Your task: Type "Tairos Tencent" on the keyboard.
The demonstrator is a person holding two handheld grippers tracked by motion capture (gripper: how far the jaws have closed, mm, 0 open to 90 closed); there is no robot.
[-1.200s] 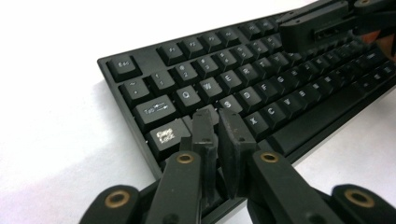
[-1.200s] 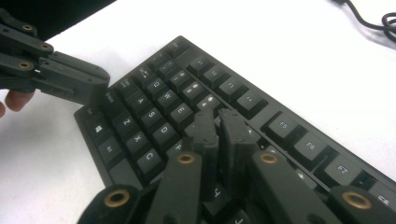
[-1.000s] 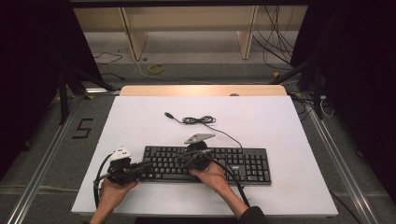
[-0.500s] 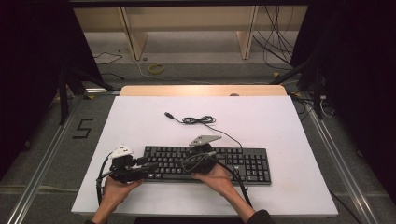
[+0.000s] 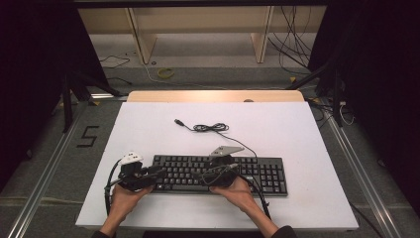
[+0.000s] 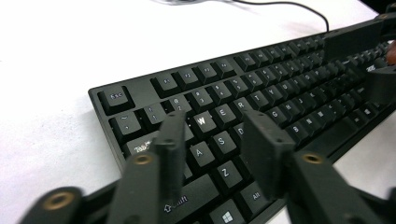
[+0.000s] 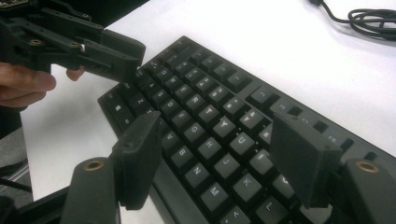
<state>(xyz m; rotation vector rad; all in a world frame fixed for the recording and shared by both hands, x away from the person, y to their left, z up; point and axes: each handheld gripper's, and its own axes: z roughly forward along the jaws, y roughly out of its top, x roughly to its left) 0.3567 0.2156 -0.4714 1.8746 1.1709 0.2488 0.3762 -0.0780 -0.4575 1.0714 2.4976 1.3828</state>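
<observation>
High view: I held both grippers, left (image 5: 159, 171) and right (image 5: 205, 176), jaws open, gripping nothing, over the keyboard (image 5: 257, 173); typing seemed unfinished.

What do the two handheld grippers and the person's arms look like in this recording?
Both are black two-jaw tools. The left gripper has a white block on top and a black cable looping beside it; its jaws are flat black bars on arms with brass-coloured pivot screws. The right gripper carries a grey three-cornered plate and trails a black cable. The forearms look bare, with a dark sleeve edge on the right.
</observation>
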